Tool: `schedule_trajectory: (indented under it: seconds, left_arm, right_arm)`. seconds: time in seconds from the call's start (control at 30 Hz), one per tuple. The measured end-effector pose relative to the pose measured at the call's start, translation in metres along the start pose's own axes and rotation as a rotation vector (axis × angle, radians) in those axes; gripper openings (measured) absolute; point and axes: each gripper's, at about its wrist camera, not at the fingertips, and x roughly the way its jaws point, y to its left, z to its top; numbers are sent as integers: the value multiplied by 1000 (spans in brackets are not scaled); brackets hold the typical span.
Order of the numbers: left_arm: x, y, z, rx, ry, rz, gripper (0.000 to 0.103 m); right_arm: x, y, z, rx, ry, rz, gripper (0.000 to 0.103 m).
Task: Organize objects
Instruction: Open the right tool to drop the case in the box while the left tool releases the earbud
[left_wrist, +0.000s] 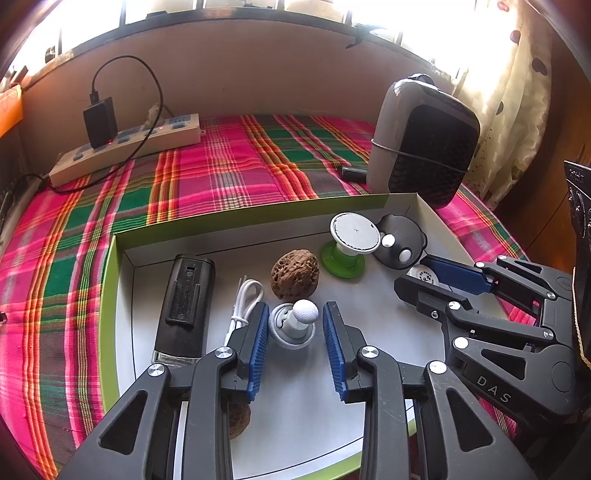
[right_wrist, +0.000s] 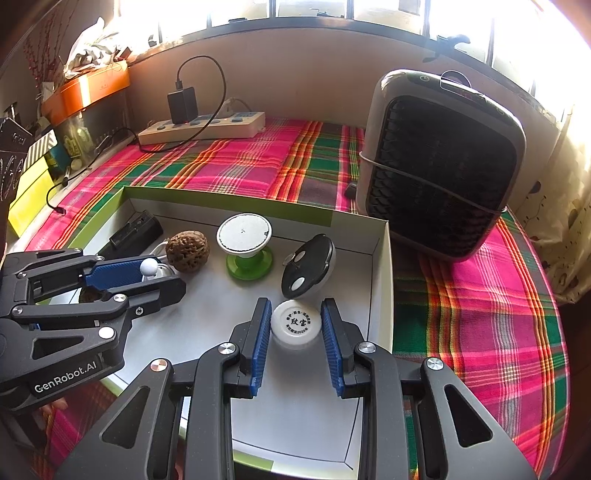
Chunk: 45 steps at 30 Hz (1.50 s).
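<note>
Placing items in tray (left_wrist: 122, 236): left gripper (left_wrist: 295, 325) jaws open beside white knob (left_wrist: 293, 323), apart; right gripper (right_wrist: 291, 325) jaws gripping white disc (right_wrist: 293, 324). Next: lift left clear.

A second walnut (left_wrist: 236, 421) is lying mostly hidden behind the left hand-held gripper (left_wrist: 295, 347). The right hand-held gripper (left_wrist: 432, 275) is covering most of a white round tin (left_wrist: 423, 276) in the left wrist view. The tin's printed characters (right_wrist: 298, 320) are staying too small to read. The heater (left_wrist: 424, 144) is hiding part of a small black object (left_wrist: 352, 172).
</note>
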Motion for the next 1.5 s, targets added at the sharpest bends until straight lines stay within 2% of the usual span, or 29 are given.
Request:
schedule_trajectory:
  seconds: [0.13, 0.33, 1.0, 1.5]
  left_arm:
    - [0, 0, 0, 1, -1, 0, 30]
    - [-2, 0, -2, -4, 1, 2, 31]
    - [-22, -3, -11, 2, -32, 10, 34]
    - [-52, -5, -24, -14, -74, 15, 34]
  right_arm:
    - [-1, 1, 0, 2, -5, 3, 32]
    - [-4, 2, 1, 8, -18, 10, 43]
    - [-19, 3, -3, 25, -56, 7, 43]
    - [-44, 7, -13, 43, -94, -4, 44]
